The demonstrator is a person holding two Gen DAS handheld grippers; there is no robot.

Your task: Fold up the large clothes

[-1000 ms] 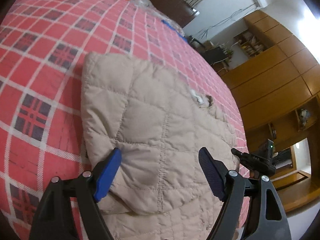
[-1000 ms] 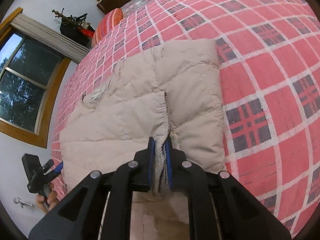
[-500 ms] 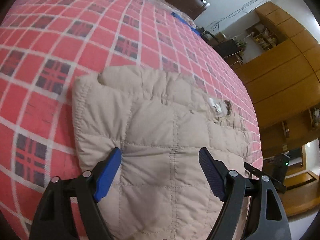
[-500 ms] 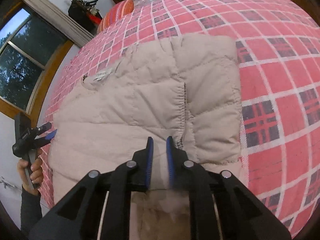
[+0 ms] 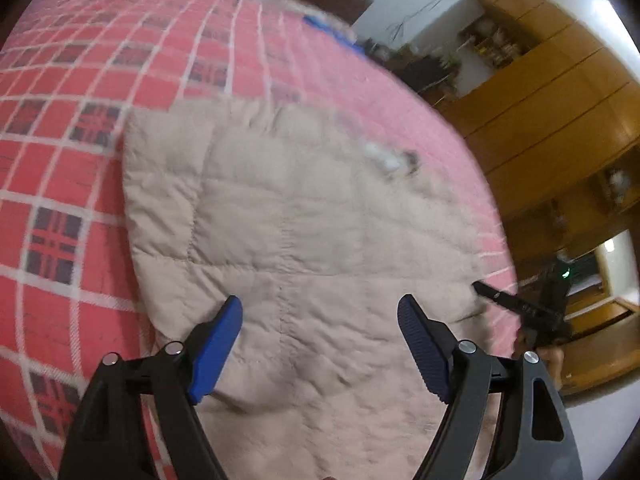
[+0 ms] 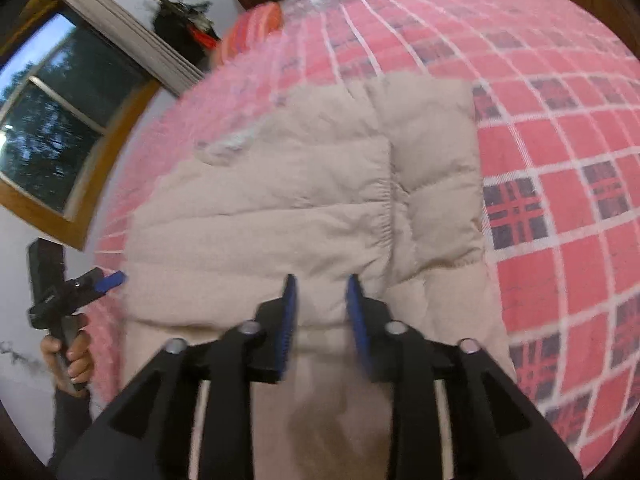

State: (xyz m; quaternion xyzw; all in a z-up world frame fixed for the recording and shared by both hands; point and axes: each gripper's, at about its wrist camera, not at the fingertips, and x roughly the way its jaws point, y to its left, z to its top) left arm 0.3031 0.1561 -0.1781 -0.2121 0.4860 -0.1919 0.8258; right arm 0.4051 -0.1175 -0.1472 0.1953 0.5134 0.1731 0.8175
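Left wrist: plaid bedspread [image 5: 60, 128], wooden cabinets [image 5: 560, 120], beige jacket [image 5: 300, 220]

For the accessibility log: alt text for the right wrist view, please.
A beige quilted jacket lies folded on a red plaid bedspread, with the right gripper open just above it, holding nothing. At far left, a hand holds the left gripper beside a window.

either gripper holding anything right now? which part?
Nothing held. Left gripper is wide open above the beige quilted jacket; right gripper is open too, no fabric between its fingers.
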